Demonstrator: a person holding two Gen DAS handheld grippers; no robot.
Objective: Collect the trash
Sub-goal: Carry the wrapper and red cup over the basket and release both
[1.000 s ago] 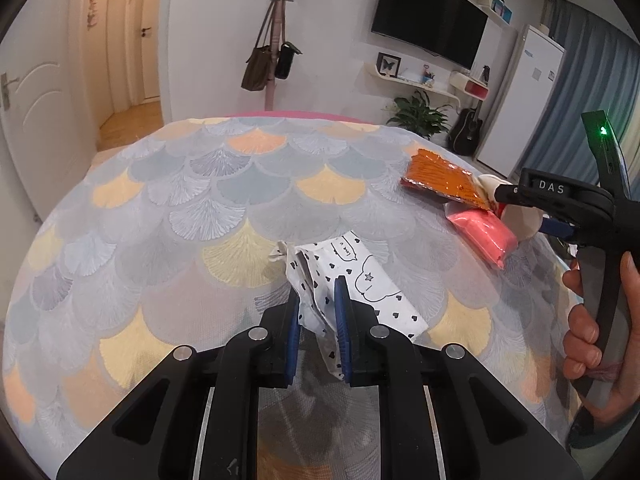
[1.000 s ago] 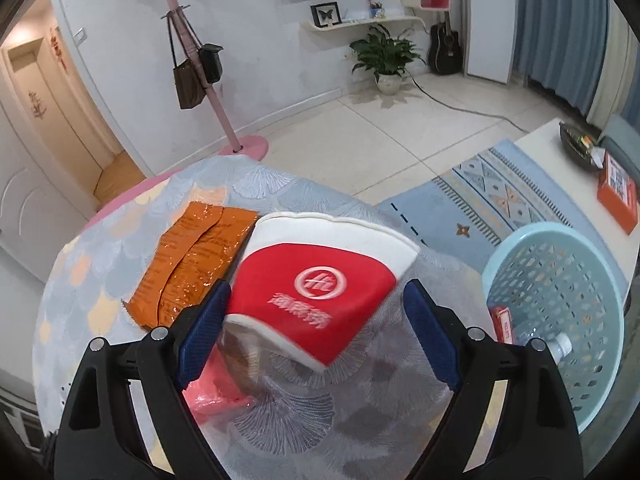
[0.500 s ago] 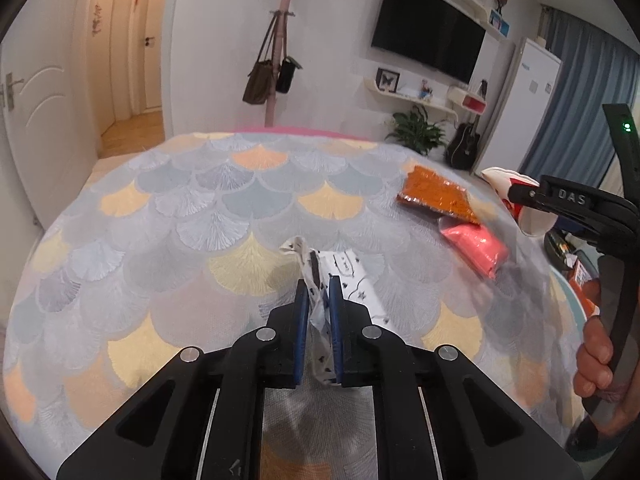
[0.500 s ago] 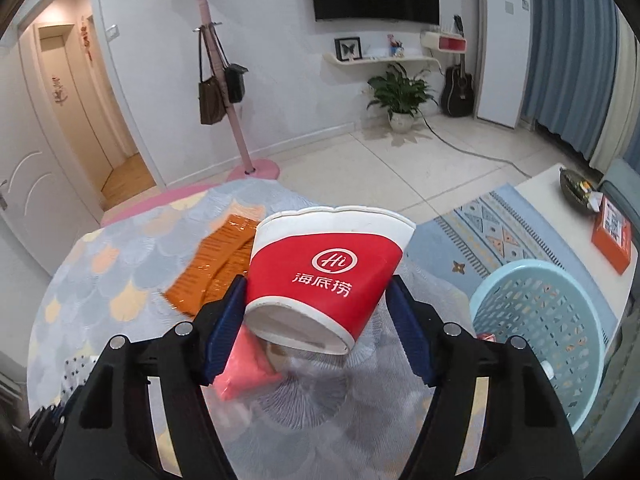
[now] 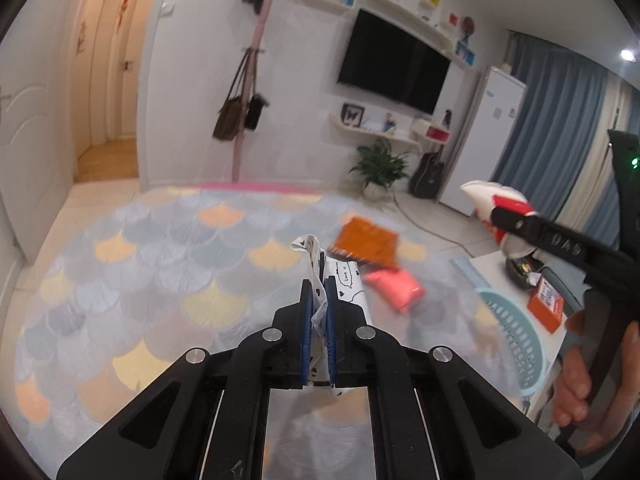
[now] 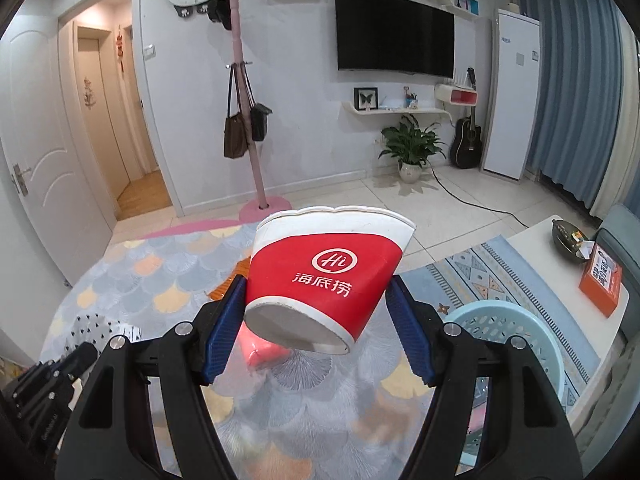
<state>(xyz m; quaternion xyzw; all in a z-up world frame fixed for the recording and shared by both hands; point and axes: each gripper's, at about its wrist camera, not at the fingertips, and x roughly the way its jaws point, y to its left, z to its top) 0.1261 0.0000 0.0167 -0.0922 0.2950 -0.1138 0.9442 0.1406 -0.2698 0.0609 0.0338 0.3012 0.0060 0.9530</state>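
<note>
Now | left tongs (image 5: pixel 319 300) clamp white spotted wrapper (image 5: pixel 316 264) | right tongs (image 6: pixel 316 320) clamp red-and-white paper cup (image 6: pixel 324 268) | step: carrying | next: likely release over pale-blue plastic basket (image 6: pixel 516 320)

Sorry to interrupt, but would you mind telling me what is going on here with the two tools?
A person is picking up rubbish with a tool in each hand. The left tool is shut on a black-and-white patterned wrapper, lifted above the round rug. The right tool grips a red and white paper cup, tilted with its base towards the camera. A light blue basket stands to the right. An orange packet and a pink packet lie on the rug.
</note>
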